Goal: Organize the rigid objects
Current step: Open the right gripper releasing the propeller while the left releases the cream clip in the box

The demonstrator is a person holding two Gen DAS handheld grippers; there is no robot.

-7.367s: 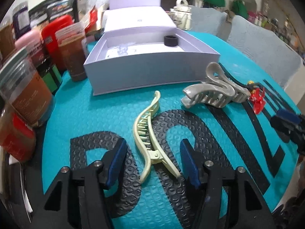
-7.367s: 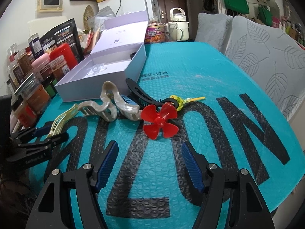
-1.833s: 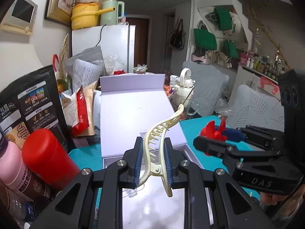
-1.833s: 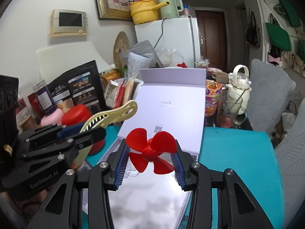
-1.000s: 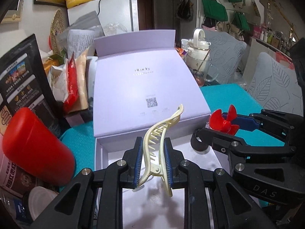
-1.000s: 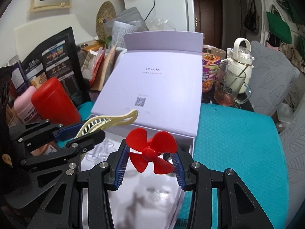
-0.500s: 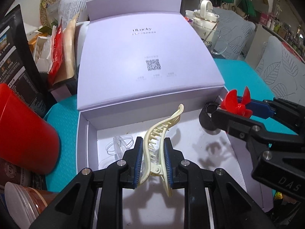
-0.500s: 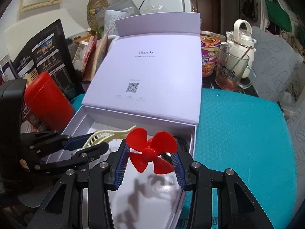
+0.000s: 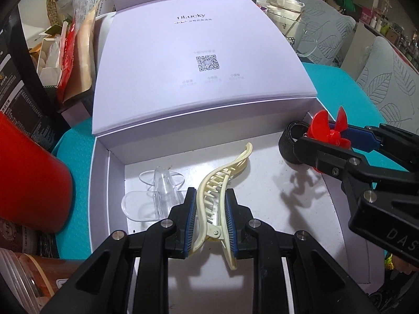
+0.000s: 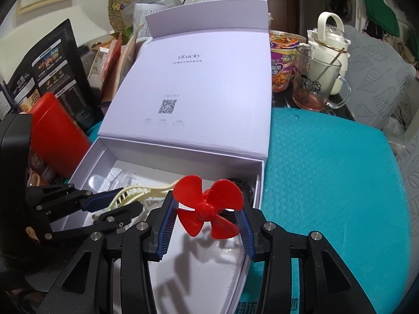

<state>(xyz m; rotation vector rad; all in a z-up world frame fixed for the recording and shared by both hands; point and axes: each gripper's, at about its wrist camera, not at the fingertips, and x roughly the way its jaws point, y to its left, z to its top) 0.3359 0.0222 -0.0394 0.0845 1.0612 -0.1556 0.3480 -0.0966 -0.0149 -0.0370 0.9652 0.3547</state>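
Note:
My left gripper (image 9: 209,209) is shut on a cream hair clip (image 9: 222,180) and holds it low over the floor of the open lavender box (image 9: 309,217). My right gripper (image 10: 207,212) is shut on a red propeller (image 10: 207,206) and holds it over the box's right side (image 10: 258,183). The clip also shows in the right wrist view (image 10: 136,192), and the propeller in the left wrist view (image 9: 327,130). A clear plastic piece (image 9: 154,196) and a black ring (image 9: 288,144) lie in the box.
The box lid (image 9: 199,60) stands open behind. A red canister (image 9: 28,172) and jars crowd the left. A glass mug (image 10: 316,83), a noodle cup (image 10: 282,62) and a white kettle (image 10: 330,36) stand at the back right. The teal mat (image 10: 327,172) lies to the right.
Both grippers have come down and forward from above the lid into the box, each still holding its object. The clip is now close to the box floor.

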